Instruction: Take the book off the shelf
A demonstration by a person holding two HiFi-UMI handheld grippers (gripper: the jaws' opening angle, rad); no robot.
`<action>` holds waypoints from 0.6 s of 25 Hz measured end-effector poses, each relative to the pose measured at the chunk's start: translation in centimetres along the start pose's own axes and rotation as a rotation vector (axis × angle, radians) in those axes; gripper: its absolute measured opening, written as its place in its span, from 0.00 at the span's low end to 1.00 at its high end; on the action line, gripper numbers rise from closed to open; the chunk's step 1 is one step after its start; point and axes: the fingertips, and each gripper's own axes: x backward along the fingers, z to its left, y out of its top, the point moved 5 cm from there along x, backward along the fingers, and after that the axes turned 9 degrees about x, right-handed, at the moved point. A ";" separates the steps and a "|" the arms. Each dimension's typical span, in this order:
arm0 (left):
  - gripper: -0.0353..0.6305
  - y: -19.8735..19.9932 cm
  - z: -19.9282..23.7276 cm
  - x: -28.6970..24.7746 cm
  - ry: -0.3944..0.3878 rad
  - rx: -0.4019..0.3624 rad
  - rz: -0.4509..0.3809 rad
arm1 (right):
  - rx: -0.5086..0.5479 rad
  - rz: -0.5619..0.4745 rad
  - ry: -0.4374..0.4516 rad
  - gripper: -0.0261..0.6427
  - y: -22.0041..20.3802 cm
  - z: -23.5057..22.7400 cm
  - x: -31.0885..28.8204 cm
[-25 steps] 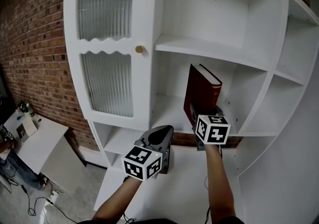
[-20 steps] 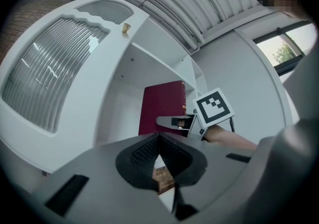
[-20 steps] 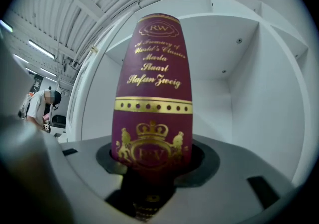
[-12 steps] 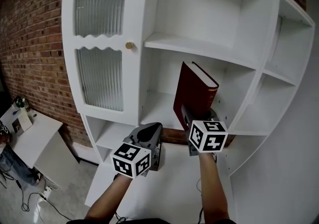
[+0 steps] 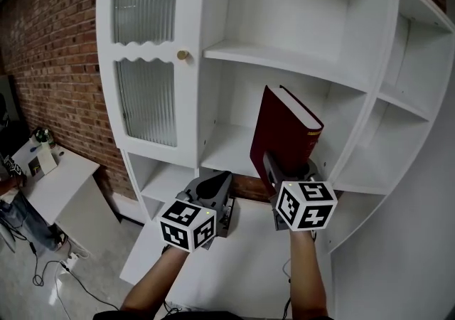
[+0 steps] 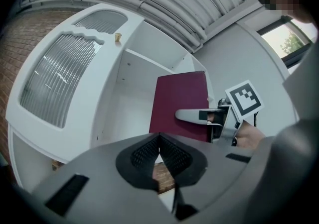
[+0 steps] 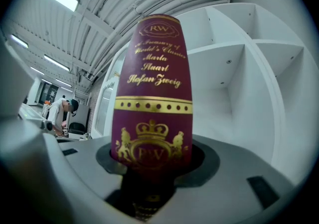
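A dark red hardback book (image 5: 284,134) with gold print on its spine (image 7: 154,93) stands upright, leaning a little left, in front of the middle compartment of the white shelf unit (image 5: 284,62). My right gripper (image 5: 291,168) is shut on the book's lower end, one jaw on each cover. The left gripper view shows that grip from the side, a grey finger (image 6: 192,115) lying across the red cover (image 6: 182,93). My left gripper (image 5: 213,187) hovers lower left of the book, shut and empty, its pads (image 6: 159,141) touching at the tip.
A cabinet door (image 5: 146,55) with ribbed glass and a brass knob (image 5: 183,55) closes the shelf unit's left part. A brick wall (image 5: 50,62) runs behind, with a white table (image 5: 57,190) low at the left. A person (image 7: 62,113) sits far off.
The right gripper has drawn the book back out of the compartment toward me and a little up. The left gripper has shifted slightly and stays shut.
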 end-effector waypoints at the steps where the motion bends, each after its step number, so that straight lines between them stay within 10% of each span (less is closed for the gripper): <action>1: 0.08 -0.1 0.0 0.1 0.009 -0.001 -0.001 | -0.001 -0.003 0.006 0.40 0.0 0.0 0.2; 15: 0.08 -0.2 0.3 1.5 0.048 0.009 -0.013 | -0.018 0.004 0.049 0.40 -0.5 1.3 1.7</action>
